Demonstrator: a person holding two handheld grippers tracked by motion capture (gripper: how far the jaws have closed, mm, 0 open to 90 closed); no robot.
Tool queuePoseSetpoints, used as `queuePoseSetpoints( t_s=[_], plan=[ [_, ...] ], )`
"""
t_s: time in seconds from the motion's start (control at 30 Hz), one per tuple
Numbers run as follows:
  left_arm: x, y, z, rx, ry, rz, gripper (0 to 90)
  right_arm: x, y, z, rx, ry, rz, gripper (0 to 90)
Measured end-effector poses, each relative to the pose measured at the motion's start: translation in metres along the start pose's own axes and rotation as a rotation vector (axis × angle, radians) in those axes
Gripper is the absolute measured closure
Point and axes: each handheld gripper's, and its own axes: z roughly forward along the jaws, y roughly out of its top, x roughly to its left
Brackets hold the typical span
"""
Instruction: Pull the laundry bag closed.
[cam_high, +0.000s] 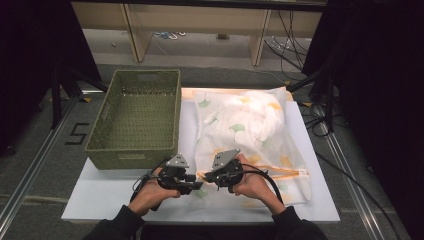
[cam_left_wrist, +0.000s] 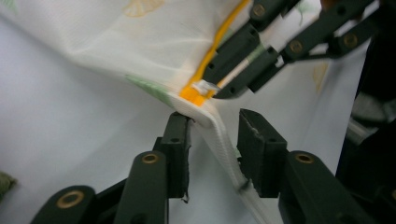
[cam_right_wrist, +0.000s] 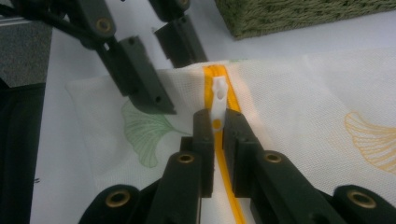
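White tabletop (cam_high: 100, 195); right gripper (cam_right_wrist: 218, 128) pinches plastic zipper pull (cam_right_wrist: 217, 100) on mesh bag (cam_high: 250, 130)

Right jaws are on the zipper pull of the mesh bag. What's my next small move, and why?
Probably close the left gripper on the bag's corner first: its jaws stand apart around that edge, not pressing it. The right gripper is shut on the white zipper pull, so pulling along the orange zipper now would likely drag the bag.

White mesh laundry bag (cam_high: 250, 130) — ginkgo print, orange zipper (cam_right_wrist: 217, 105) seemingly closed — lies flat.
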Motion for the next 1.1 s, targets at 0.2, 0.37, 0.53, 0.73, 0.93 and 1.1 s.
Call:
queuePoseSetpoints(
  t_s=[0.2,0.37,0.53,0.73,0.93,1.1],
  plan=[
    [0.011,-0.001,-0.001,-0.017,-0.003,-0.073,64.6,0.001,-0.001,0.003,0.018,0.000,0.004,84.5],
    [0.012,-0.002,0.000,-0.019,-0.017,-0.081,72.3,0.003,-0.001,0.006,0.033,0.006,-0.006,84.5],
    [0.007,-0.002,-0.004,-0.027,0.010,-0.014,81.8,0.004,-0.002,0.008,0.034,0.021,0.003,82.6],
    [-0.001,0.000,-0.003,-0.015,0.016,0.074,83.5,0.004,-0.002,0.009,0.024,0.031,0.002,81.9],
    [-0.003,0.000,-0.003,-0.011,0.025,0.092,83.6,0.002,-0.002,0.007,0.014,0.029,0.005,87.1],
    [-0.004,0.001,-0.004,-0.016,0.035,0.103,83.6,0.002,-0.002,0.003,0.009,0.028,0.019,88.8]
  ],
)
